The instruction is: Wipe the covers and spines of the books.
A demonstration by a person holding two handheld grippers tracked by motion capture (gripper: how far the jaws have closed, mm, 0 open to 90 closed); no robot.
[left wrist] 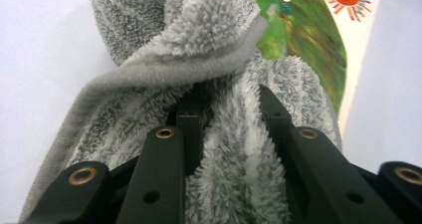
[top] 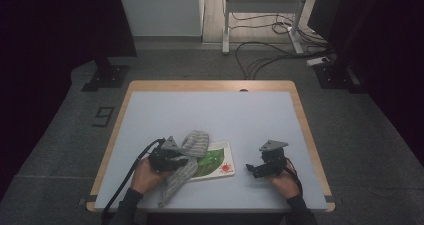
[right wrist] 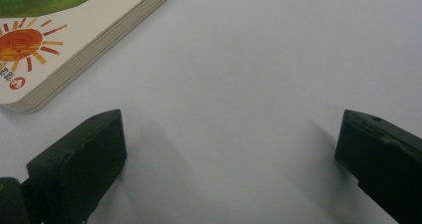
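Grey carpet, loose cables and a white desk frame were seen beyond a pale blue table [top: 210,115] edged in wood. Near the front of that table a grey towel [top: 186,162] was draped across the left part of a picture book [top: 217,161], whose green leaf and orange sun were left uncovered on the right. The left gripper [top: 172,160] was held low at the towel's middle by a hand [top: 145,176], and in the left gripper view a thick fold of the fluffy towel [left wrist: 209,50] was seen pinched between its two black jaws, which were drawn narrow around the cloth, with the bound hem curled over just ahead of them and the book [left wrist: 308,40] lying beyond. The right gripper [top: 257,170] was kept well apart from the towel, to the right of the book, just above the bare table. In the right gripper view its jaws were spread wide with nothing between them, and the book's sun corner [right wrist: 30,50] was seen ahead and to the left.
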